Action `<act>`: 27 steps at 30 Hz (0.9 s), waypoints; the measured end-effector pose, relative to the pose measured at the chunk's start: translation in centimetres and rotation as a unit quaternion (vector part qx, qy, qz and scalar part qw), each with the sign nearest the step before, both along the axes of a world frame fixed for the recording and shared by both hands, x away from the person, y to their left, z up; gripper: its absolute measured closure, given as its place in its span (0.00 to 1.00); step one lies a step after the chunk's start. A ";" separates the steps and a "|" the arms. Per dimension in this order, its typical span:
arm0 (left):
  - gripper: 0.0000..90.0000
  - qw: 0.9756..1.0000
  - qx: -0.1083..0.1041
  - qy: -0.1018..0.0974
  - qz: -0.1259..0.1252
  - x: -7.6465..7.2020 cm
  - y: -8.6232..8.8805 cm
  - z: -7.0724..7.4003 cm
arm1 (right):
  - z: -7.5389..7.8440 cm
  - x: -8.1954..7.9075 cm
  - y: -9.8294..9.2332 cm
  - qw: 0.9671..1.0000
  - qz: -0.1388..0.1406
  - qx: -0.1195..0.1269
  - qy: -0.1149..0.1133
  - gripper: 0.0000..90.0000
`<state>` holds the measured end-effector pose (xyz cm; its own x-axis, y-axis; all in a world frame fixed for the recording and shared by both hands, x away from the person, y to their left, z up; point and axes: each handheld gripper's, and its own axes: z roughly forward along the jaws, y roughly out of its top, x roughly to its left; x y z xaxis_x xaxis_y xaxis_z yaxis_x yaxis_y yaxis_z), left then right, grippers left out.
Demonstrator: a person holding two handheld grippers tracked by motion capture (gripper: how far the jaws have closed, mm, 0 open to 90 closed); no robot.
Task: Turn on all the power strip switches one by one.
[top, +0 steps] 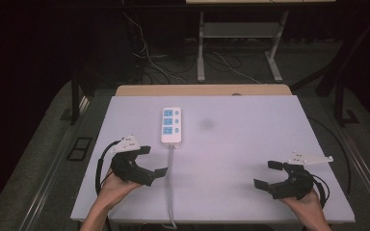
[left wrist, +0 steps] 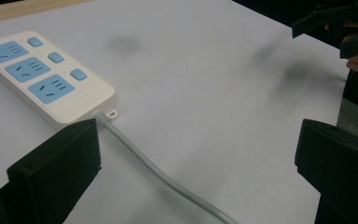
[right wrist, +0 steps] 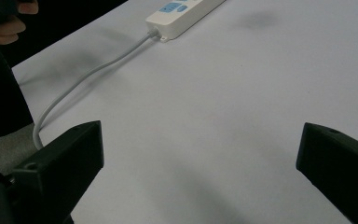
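White power strip [top: 171, 125] just beyond the left hand-held gripper [top: 154, 161], well apart from the right hand-held gripper [top: 266, 174], both gaping wide

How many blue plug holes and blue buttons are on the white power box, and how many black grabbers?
Blue sockets on the power strip: 3
Blue switches: 3
Black grippers: 2, left gripper, right gripper, both open
Total: 8
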<state>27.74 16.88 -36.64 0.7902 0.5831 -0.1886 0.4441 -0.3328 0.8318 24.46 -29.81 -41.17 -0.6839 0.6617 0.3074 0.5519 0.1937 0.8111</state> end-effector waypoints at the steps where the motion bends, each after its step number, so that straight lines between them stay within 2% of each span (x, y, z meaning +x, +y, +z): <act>1: 0.00 1.000 0.000 0.001 0.000 0.1 0.0 0.1 | 0.0 0.0 0.0 1.000 -0.001 0.000 0.001 0.00; 7: 0.00 1.000 0.011 0.001 -0.001 0.9 -0.3 0.5 | 0.0 0.0 0.0 1.000 0.000 0.000 0.001 0.00; 8: 0.00 1.000 0.018 0.000 -0.003 1.2 -0.5 0.7 | 0.0 0.0 0.0 1.000 0.000 0.000 0.002 0.00; 27: 0.00 0.999 0.034 0.009 -0.011 3.6 -1.0 1.7 | -0.1 0.0 0.0 1.000 0.004 0.002 0.000 0.00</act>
